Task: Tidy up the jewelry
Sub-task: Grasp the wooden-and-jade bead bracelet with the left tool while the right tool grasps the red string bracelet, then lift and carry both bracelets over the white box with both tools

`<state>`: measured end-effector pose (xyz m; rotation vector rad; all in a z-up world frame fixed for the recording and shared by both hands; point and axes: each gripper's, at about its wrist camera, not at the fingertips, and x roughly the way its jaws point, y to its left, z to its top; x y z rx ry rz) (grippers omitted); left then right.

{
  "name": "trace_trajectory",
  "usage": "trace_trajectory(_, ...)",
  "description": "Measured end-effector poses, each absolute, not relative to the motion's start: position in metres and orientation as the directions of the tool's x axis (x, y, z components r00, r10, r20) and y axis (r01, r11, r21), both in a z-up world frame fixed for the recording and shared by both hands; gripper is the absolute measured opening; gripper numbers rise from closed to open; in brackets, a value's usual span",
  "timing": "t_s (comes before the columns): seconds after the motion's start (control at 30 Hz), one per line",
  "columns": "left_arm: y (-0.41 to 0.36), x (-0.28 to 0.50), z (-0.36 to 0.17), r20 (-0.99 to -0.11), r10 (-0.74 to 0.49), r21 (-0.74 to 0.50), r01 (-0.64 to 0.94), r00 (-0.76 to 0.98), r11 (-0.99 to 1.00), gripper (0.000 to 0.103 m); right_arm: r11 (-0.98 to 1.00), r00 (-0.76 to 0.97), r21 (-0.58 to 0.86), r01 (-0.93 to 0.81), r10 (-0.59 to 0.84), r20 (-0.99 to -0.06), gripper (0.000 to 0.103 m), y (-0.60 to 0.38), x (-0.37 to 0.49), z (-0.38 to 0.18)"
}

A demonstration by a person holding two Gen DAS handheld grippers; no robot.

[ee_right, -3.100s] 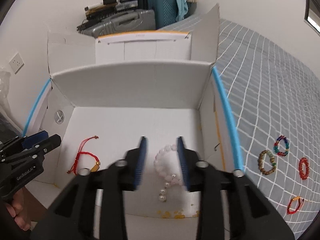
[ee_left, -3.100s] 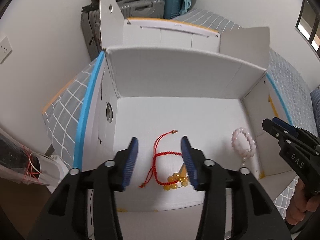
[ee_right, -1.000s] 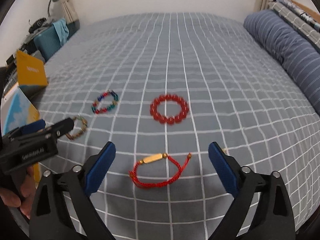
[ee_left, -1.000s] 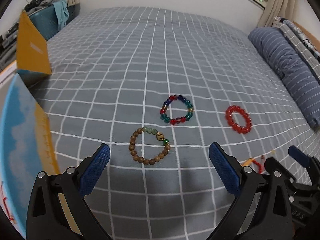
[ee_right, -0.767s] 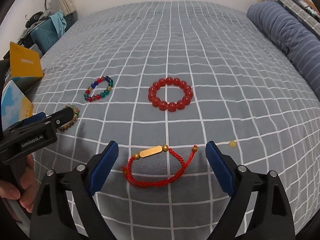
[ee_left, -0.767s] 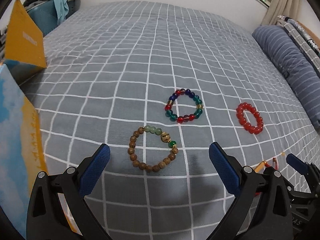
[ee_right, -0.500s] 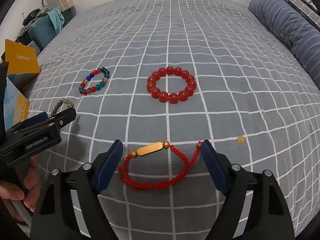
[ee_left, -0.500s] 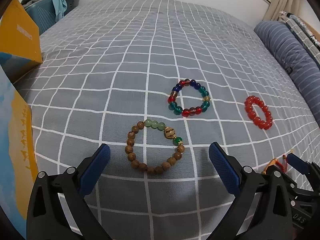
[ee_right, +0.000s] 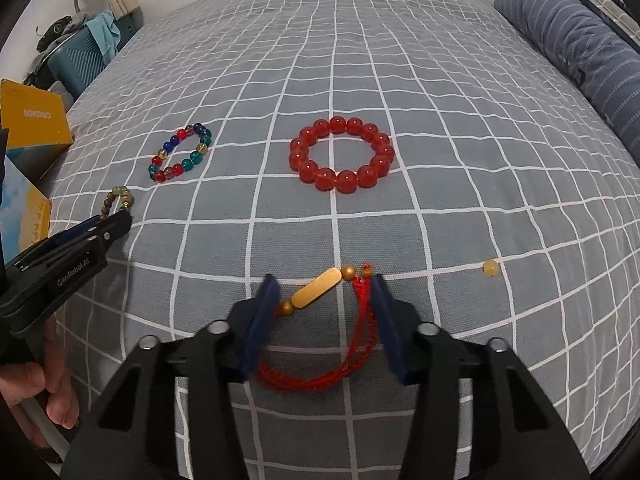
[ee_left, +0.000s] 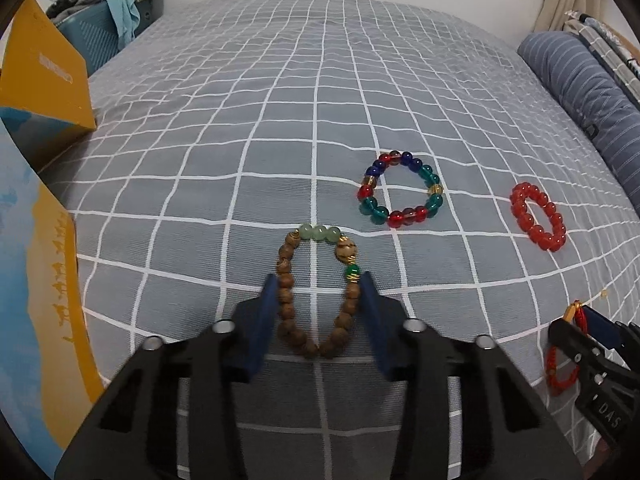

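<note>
On the grey checked bedspread my left gripper [ee_left: 318,304] is closing around a brown wooden bead bracelet [ee_left: 318,292] with green beads; its blue pads press the bracelet's two sides. My right gripper [ee_right: 324,308] is closing around a red cord bracelet [ee_right: 320,372] with a gold bar; the pads touch its sides. A multicoloured glass bead bracelet [ee_left: 401,194] and a red bead bracelet [ee_left: 538,216] lie farther out. The red bead bracelet also shows in the right wrist view [ee_right: 342,154].
A yellow and blue cardboard box [ee_left: 36,260] stands at the left edge of the bed. A loose amber bead [ee_right: 490,268] lies right of my right gripper. A striped blue pillow [ee_right: 580,32] lies at the far right. Luggage [ee_left: 100,28] stands beyond the bed.
Both grippers have moved from the white box to the bedspread, lowered over their bracelets, and their jaws have narrowed from wide open to touching the bracelets' sides.
</note>
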<state>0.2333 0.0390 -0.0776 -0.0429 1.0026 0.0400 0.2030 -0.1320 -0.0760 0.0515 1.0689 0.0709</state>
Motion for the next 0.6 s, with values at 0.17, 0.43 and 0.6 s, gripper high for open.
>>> trace_trajectory(0.17,0.0409,0.2321,-0.0761,-0.844,0.009,-0.024,-0.055,0.537,0.998,0.017,0.996,0.469,0.085,-0.026,0.087,-0.879,0.025,-0.1323,0.2034,-0.0753)
trace_trajectory(0.43,0.0431,0.2315,-0.0737,-0.847,-0.004,-0.038,-0.054,0.532,0.998,0.008,0.995,0.465,0.093,-0.022,0.092,-0.881,0.016,-0.1339,0.2041,-0.0722)
trace_trajectory(0.6,0.0458,0.2311,-0.0720,-0.855,-0.023,-0.057,-0.049,0.519,0.997,0.008,0.995,0.469,0.095,-0.015,0.091,-0.878,0.014,-0.1348,0.2040,-0.0702)
